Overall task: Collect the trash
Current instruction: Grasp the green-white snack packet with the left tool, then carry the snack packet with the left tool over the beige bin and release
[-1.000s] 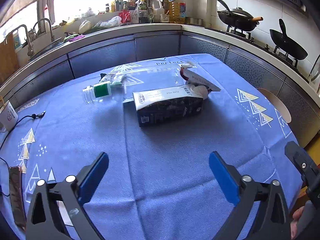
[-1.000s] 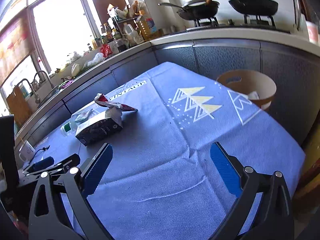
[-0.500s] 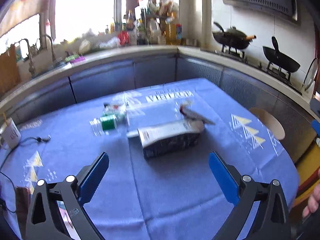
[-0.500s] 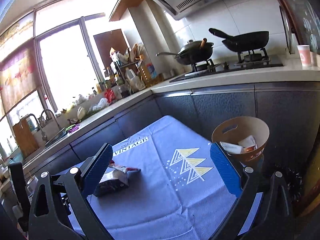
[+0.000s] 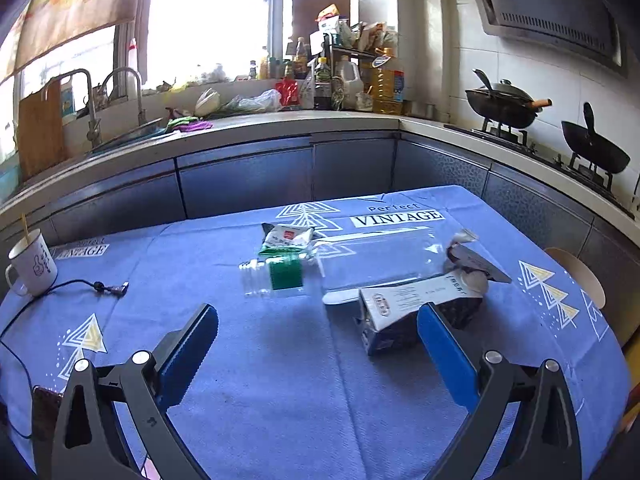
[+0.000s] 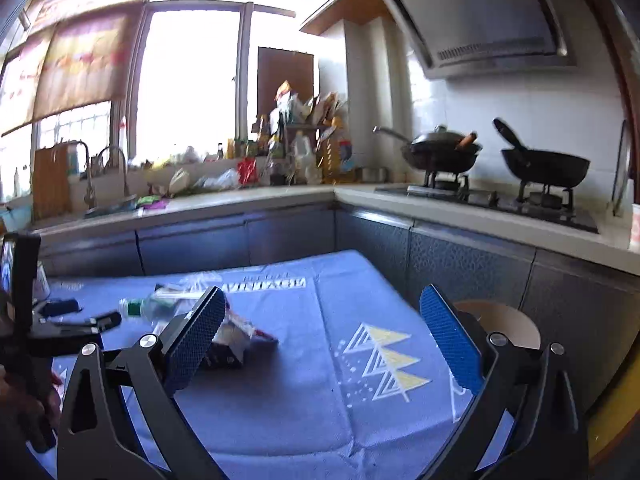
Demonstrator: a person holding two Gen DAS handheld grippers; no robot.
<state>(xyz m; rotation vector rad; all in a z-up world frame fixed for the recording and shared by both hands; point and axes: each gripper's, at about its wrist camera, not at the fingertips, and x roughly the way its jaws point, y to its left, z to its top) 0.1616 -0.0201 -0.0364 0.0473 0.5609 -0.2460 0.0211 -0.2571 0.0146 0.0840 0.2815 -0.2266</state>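
While both my grippers hang wide apart and empty, the carton (image 5: 416, 312) lies just ahead of my left gripper (image 5: 318, 344), right of centre, long axis crosswise, nearer it than my right gripper (image 6: 320, 340).

We are in a home kitchen: woks (image 5: 502, 106) on a gas stove (image 6: 492, 198), a range hood (image 6: 480, 20), a sink faucet (image 5: 128, 92), and oil bottles (image 5: 386, 86) crowding the counter.

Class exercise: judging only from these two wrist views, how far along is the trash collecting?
Done: nothing on the table looks collected. In hand: nothing; the left claw and right claw are both open and empty. Left: the clear bottle, the flattened carton, the green-and-white wrapper and the crumpled wrapper lie on the tablecloth, outside the round bin.
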